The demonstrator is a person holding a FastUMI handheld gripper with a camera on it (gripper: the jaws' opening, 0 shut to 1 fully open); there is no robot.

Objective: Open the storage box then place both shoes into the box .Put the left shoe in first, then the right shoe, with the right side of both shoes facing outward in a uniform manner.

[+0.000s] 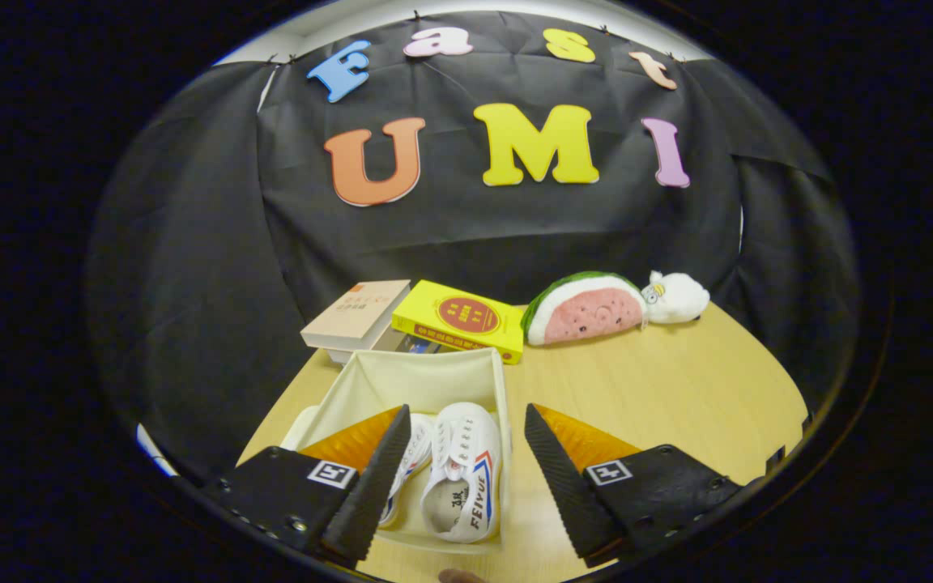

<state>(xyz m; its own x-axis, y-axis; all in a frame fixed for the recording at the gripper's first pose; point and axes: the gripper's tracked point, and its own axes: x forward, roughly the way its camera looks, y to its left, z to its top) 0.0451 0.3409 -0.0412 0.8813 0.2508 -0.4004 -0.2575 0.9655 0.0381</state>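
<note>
A cream fabric storage box stands open on the wooden table, just ahead of my fingers. Two white canvas shoes lie inside it side by side, toes pointing away from me. The right-hand shoe shows a red and blue stripe mark on its outer side. The other shoe is partly hidden behind my left finger. My gripper hovers above the near end of the box, open, with nothing pressed between its black ribbed fingers.
Beyond the box lie a beige book and a yellow book. A watermelon-slice plush and a small white plush sit at the back right. Bare wooden tabletop stretches to the right of the box.
</note>
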